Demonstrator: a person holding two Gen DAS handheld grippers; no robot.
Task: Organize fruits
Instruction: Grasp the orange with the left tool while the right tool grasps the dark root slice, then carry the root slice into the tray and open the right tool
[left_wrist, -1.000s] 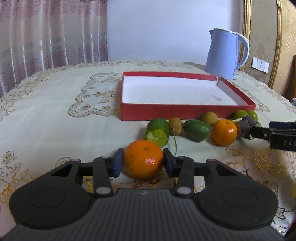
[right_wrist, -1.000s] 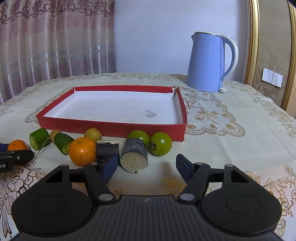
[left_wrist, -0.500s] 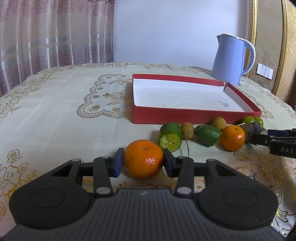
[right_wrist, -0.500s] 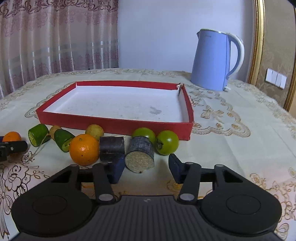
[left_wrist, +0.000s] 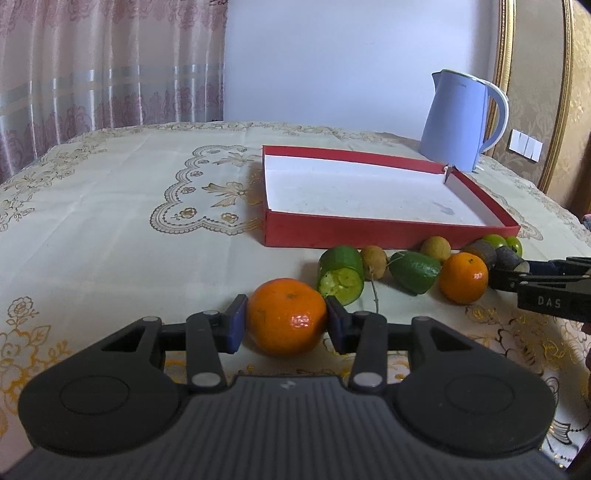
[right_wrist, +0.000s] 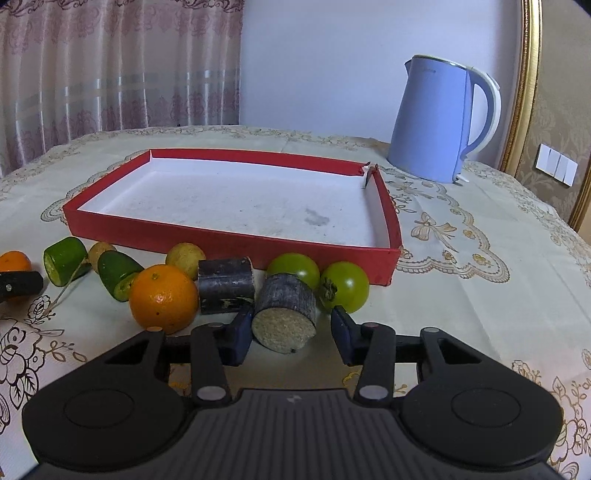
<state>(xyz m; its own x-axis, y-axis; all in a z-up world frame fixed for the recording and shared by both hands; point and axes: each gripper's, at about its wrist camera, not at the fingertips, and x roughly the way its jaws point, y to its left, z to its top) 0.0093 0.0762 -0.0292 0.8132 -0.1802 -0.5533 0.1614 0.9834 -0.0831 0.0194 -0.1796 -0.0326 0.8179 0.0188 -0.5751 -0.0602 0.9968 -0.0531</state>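
Your left tongs (left_wrist: 286, 323) are clamped on the near orange (left_wrist: 286, 321), both blue pads flush on its sides, fruit sitting on the table (left_wrist: 110, 221); the red tray (left_wrist: 369, 230) is ahead and a bit right of them, empty. To do this step well, lift straight up before you swing, because the cut green piece (left_wrist: 341, 275) sits touching or just beside the right pad and the twig near it could drag. Clear the tray's front wall, then set down toward the left part so the other load has room. Your right tongs (right_wrist: 291, 334) are closing around the dark cane chunk (right_wrist: 286, 314), pale cut face toward the camera; the left pad looks touching or nearly so, the right pad has a visible gap, so not gripped yet. Keep the squeeze centred on the bark sides, not the cut face, and don't nudge the second dark chunk (right_wrist: 226, 284) or the green tomato (right_wrist: 345, 286) just ahead of the pads. The second orange (right_wrist: 164, 297) sits left of the right tongs, close to the left finger, so watch it on the lift. Pose: both tongs point forward and tilted down at the table, roughly level across, low near the cloth, side by side.
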